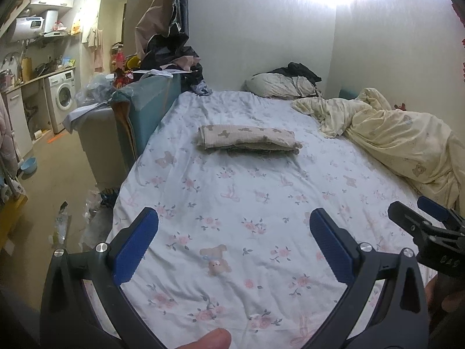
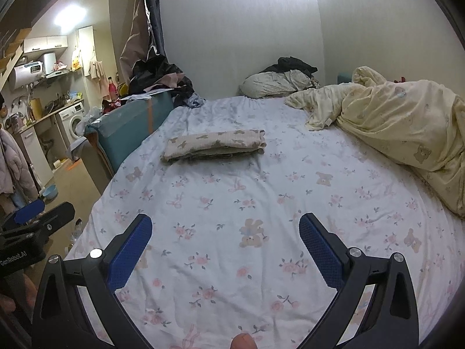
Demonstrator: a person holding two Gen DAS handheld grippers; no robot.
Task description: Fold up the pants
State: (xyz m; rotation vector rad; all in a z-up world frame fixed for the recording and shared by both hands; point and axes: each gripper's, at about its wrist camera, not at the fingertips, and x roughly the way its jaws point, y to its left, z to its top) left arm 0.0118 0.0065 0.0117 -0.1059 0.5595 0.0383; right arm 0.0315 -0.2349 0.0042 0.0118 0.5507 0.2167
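The beige bear-print pants (image 1: 248, 139) lie folded into a flat rectangle on the flowered bed sheet (image 1: 232, 203), toward the far left of the bed; they also show in the right wrist view (image 2: 215, 145). My left gripper (image 1: 234, 218) is open and empty, held above the near part of the bed, well short of the pants. My right gripper (image 2: 225, 224) is open and empty too, beside the left one, which shows at the left edge of the right wrist view (image 2: 43, 212). The right gripper shows at the right edge of the left wrist view (image 1: 418, 212).
A crumpled yellow duvet (image 1: 392, 136) fills the bed's right side. A pillow (image 1: 279, 85) with dark clothes lies at the head by the wall. A teal bed frame (image 1: 145, 107) with piled clothes borders the left edge. Beyond are the floor and a washing machine (image 1: 62, 93).
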